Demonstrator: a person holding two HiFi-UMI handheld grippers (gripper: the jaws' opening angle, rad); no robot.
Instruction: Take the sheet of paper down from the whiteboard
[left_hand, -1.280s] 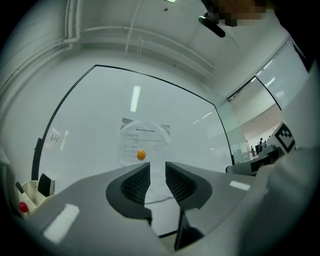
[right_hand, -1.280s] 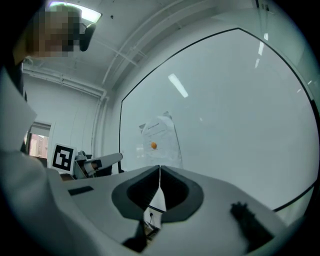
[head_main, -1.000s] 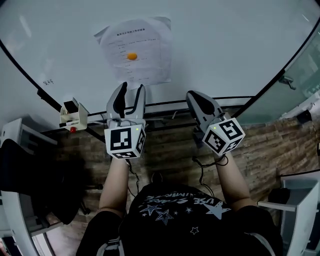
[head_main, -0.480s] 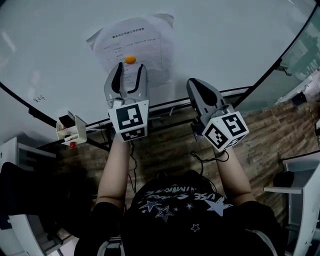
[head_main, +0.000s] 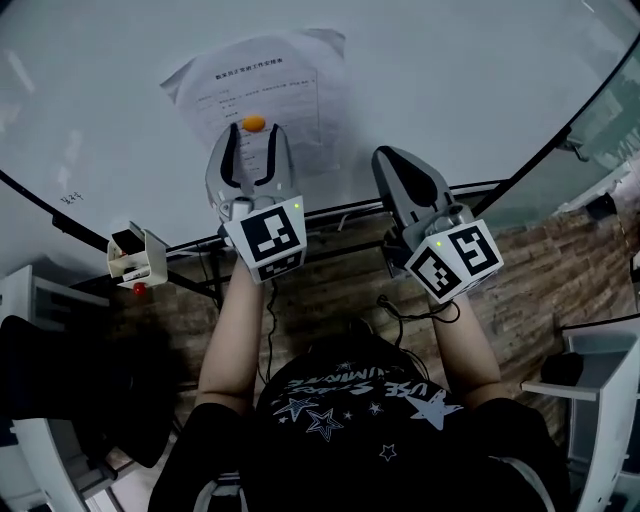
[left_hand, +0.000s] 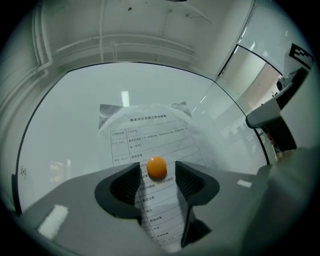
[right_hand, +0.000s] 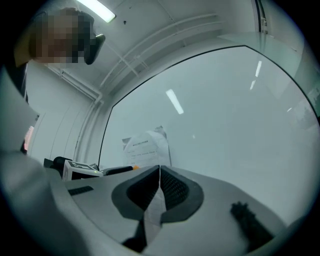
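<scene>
A printed sheet of paper (head_main: 262, 95) hangs on the whiteboard (head_main: 450, 80), pinned by an orange round magnet (head_main: 253, 124). My left gripper (head_main: 254, 135) reaches up over the sheet's lower half. In the left gripper view the magnet (left_hand: 156, 168) sits between the two dark fingers (left_hand: 125, 182), with a gap on each side; the jaws are closing slightly and press on nothing. My right gripper (head_main: 388, 160) is shut and empty, held to the right of the sheet near the board's lower edge. From the right gripper view the paper (right_hand: 145, 150) shows far off to the left.
A black rail (head_main: 340, 212) runs along the whiteboard's lower edge. A white holder with a red item (head_main: 135, 262) hangs on it at the left. A glass partition (head_main: 610, 110) stands at the right. A black chair (head_main: 60, 380) and white furniture (head_main: 590, 400) flank the person.
My left gripper has moved up over the sheet until its jaws straddle the orange magnet, and it opened wider. The right gripper rose a little and stayed shut.
</scene>
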